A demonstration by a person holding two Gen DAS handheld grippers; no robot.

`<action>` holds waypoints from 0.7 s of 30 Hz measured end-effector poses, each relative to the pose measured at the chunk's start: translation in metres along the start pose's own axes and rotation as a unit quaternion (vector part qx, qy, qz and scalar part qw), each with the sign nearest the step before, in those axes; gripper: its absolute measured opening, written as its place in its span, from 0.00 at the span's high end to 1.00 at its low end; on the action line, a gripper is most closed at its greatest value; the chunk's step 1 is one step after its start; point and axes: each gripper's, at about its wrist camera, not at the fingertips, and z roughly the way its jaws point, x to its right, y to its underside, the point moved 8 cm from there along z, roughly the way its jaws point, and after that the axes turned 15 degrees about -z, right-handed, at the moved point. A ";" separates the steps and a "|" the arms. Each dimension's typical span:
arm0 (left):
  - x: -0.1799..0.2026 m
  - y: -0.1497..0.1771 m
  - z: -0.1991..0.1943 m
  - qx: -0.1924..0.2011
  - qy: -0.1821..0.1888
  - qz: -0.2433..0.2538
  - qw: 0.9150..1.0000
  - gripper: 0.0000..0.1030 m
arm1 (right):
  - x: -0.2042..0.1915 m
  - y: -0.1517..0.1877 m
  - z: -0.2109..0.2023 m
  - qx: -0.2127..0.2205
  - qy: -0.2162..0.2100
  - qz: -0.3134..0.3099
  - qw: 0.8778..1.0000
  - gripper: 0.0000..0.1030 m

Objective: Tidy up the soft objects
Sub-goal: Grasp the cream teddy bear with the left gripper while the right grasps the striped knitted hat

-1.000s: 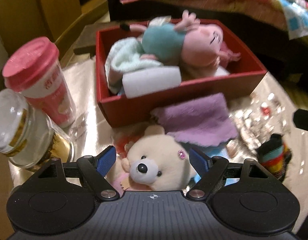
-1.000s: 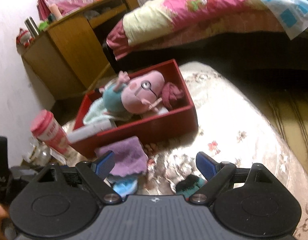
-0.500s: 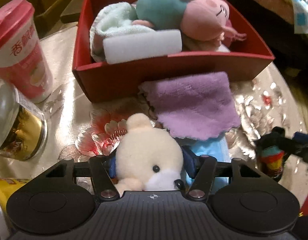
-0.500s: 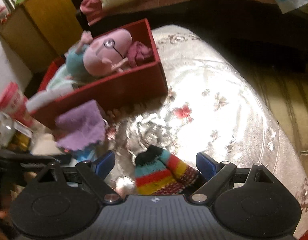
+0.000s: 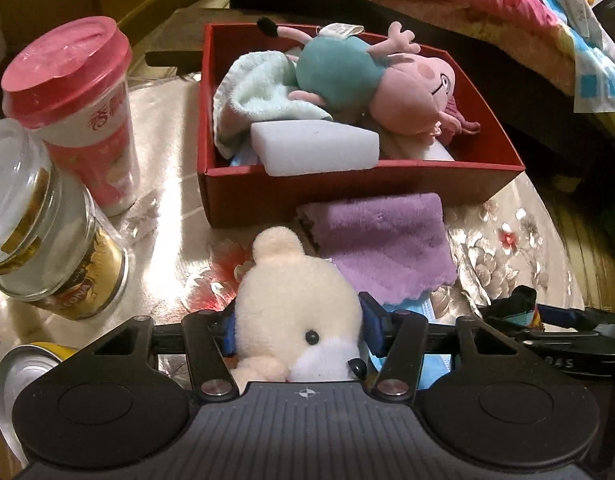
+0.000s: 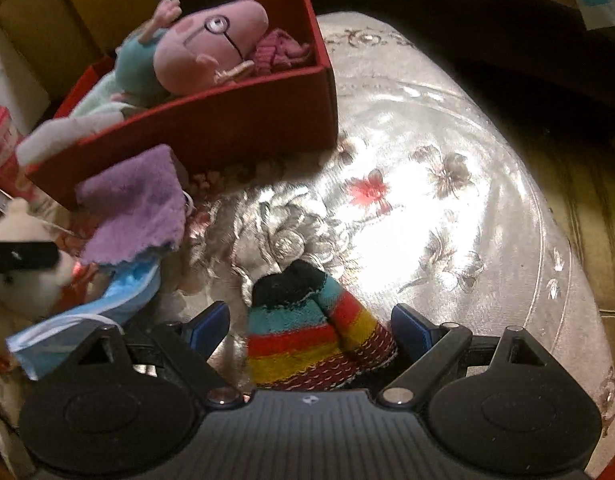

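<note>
bear: cream plush, fuzzy | cloth: purple terry, napped | sock: striped knit, ribbed | box: red card, matt | jar: clear glass, glossy | table cover: glossy, flowered

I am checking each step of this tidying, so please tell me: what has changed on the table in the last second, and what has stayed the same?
The left gripper closed its jaws on the cream teddy bear, which it only framed before. The right gripper came down over the striped sock, which now lies between its open jaws, not gripped. The red box, the purple cloth and the pink cup stayed in place.
</note>
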 end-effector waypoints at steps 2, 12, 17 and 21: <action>0.003 0.000 -0.001 -0.003 0.003 0.003 1.000 0.46 | 0.000 0.001 0.003 -0.002 -0.003 0.001 1.000 0.40; 0.015 0.007 0.001 0.017 -0.012 0.039 0.999 0.45 | -0.004 -0.001 0.003 0.001 0.032 -0.041 0.999 0.65; 0.018 0.006 -0.003 0.025 -0.013 0.048 0.998 0.44 | 0.000 -0.002 0.001 0.006 0.040 -0.035 0.999 0.81; 0.019 0.005 -0.006 0.035 -0.017 0.056 0.998 0.44 | -0.002 -0.004 0.000 0.015 0.027 -0.030 0.999 1.00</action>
